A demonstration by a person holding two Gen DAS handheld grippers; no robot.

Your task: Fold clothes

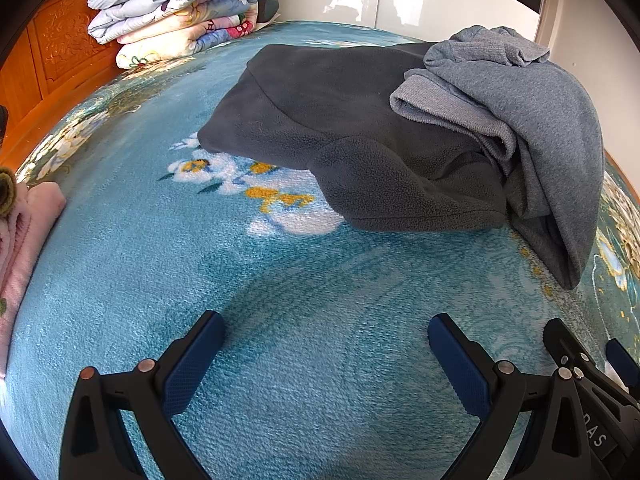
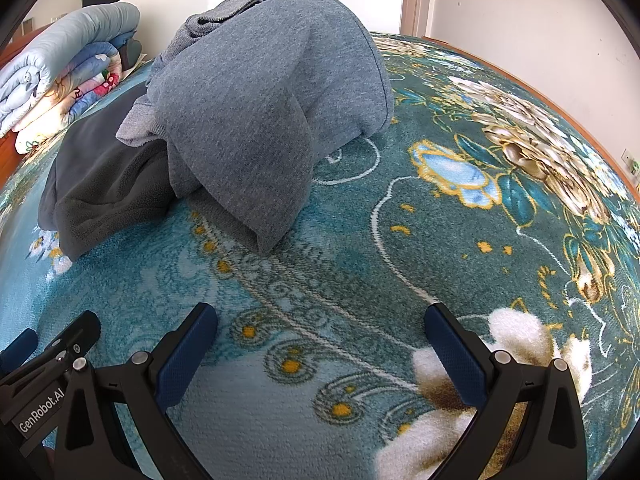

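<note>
We see both the left gripper [image 1: 326,334] and the right gripper [image 2: 320,326] spread, empty, low in frame. The grey sweatshirt [image 2: 264,92] overlaps the dark fleece [image 1: 340,120] mid-frame on the bed [image 1: 280,300]; a careless pinch may lift both.

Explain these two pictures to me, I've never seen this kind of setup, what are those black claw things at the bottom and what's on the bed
Those black claws are handheld grippers; a person holds one in each hand, and each carries a fisheye camera looking along its blue-padded fingers. One picture comes from the left gripper, the other from the right gripper. Both are open and hold nothing. They hover over a teal floral blanket. On it lies a dark grey fleece garment with a lighter grey sweater heaped partly on top, both unfolded. Folded quilts are stacked at the far end, and a pink cloth lies at the left edge.
</note>
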